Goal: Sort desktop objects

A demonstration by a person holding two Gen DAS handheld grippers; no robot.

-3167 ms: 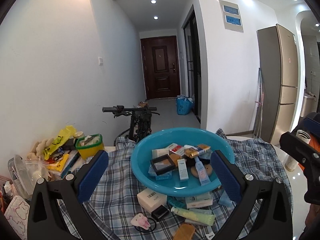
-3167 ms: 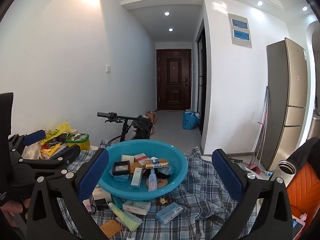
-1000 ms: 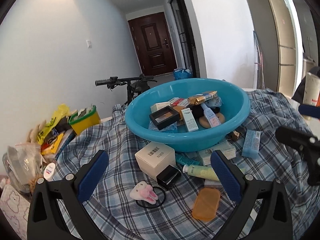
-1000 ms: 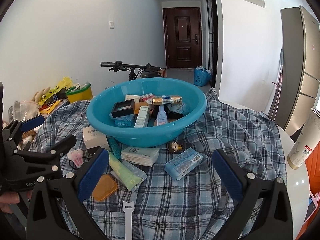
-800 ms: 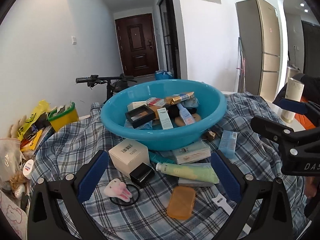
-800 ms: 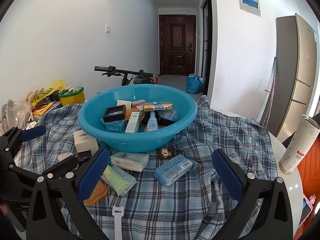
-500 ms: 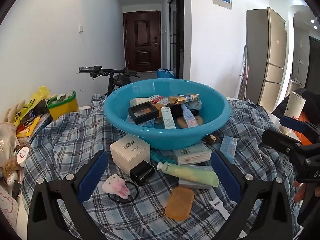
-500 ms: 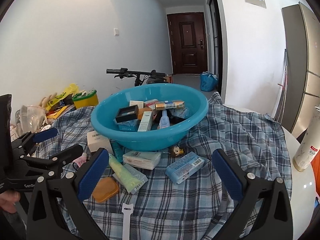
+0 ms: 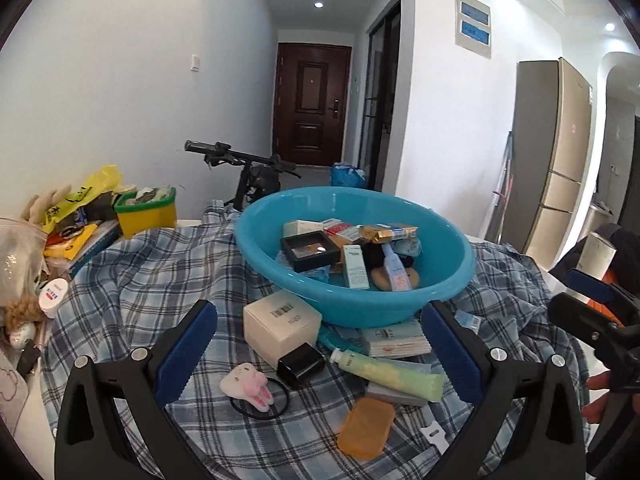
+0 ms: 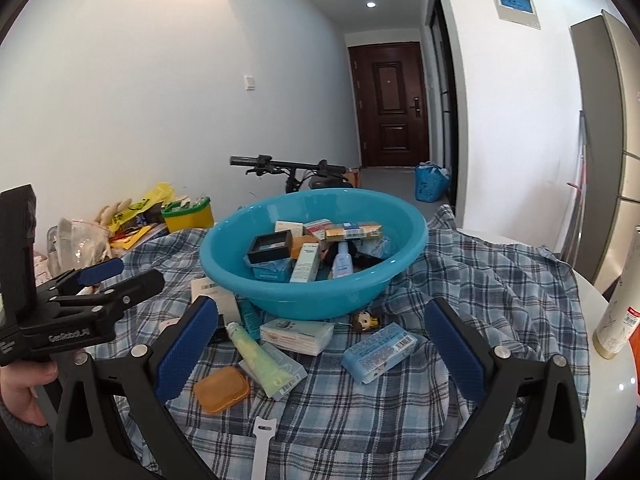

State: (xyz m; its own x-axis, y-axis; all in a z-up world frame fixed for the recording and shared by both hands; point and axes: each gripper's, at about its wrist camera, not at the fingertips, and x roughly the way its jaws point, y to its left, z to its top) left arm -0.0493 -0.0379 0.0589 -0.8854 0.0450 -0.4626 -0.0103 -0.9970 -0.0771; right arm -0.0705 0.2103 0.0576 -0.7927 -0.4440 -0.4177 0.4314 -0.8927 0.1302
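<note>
A blue basin (image 9: 460, 276) (image 10: 224, 264) holding several small boxes and bottles stands on a plaid cloth (image 9: 152, 280). In front of it lie a white box (image 9: 280, 322), a black case (image 9: 300, 364), a green tube (image 9: 388, 370) (image 10: 256, 354), a tissue pack (image 10: 296, 334), an orange soap case (image 9: 366, 422) (image 10: 221, 391), a bunny hair tie (image 9: 250, 386) and a blue wipes pack (image 10: 378, 350). My left gripper (image 9: 318, 350) is open and empty above these items. My right gripper (image 10: 320, 350) is open and empty, hovering above the tissue pack and wipes pack.
Clutter sits at the table's left: a yellow-green tub (image 9: 146, 216), a yellow bag (image 9: 86, 196), plastic bags. A tall white bottle (image 10: 620, 312) stands at the right edge. A white strap (image 10: 262, 444) lies at the cloth's front. A bicycle (image 9: 248, 168) stands behind.
Both grippers have dropped from a high view down toward the items in front of the basin. Both stay open and empty. The items have not moved.
</note>
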